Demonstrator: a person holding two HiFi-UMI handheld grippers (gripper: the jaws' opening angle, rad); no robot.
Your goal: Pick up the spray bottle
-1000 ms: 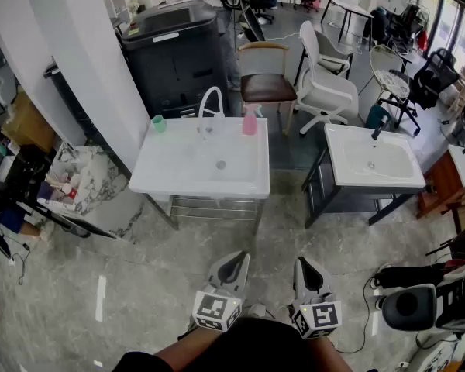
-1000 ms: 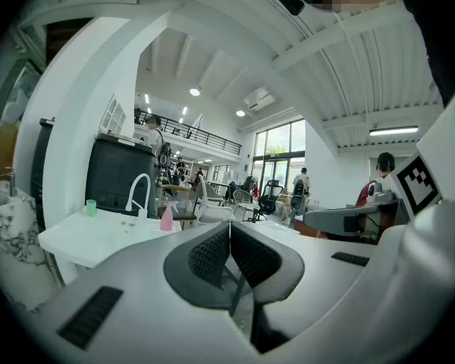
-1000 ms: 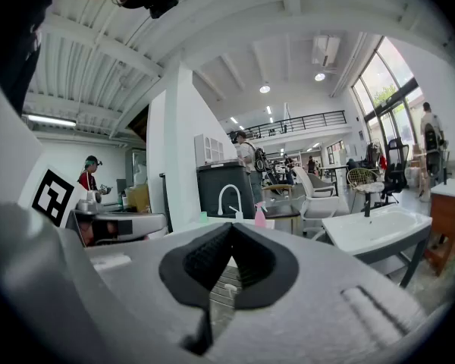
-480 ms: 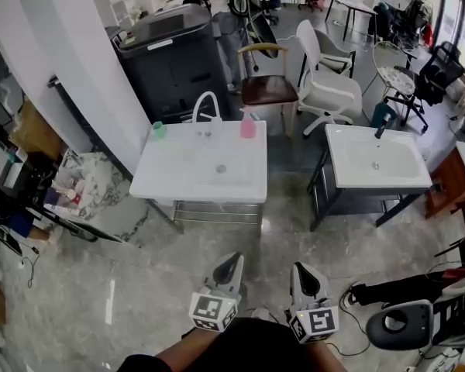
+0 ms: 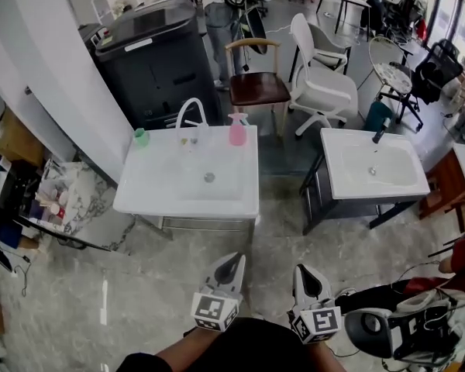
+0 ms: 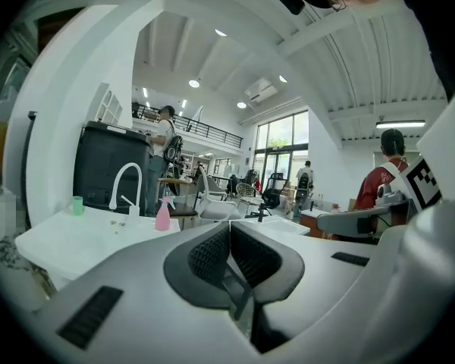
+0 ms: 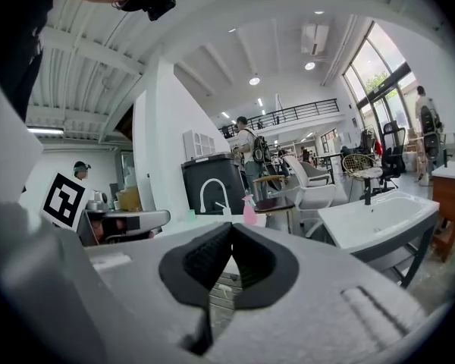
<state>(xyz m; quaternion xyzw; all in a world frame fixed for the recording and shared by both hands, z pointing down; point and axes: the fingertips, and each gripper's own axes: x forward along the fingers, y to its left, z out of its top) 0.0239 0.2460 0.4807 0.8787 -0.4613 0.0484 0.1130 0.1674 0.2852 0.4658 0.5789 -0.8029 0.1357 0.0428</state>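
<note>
Pink spray bottle [image 5: 238, 130] stands at the back rim of the white sink [image 5: 151, 188], upper centre of frame. My left gripper [image 5: 232, 262] and right gripper [image 5: 304, 273], lower centre, are both closed and empty, well apart from it. I judge this the approach stage; next I must get near and open one gripper.

White washbasin [image 5: 151, 194] with spray bottle [image 5: 238, 130], cup [image 5: 141, 136]
</note>
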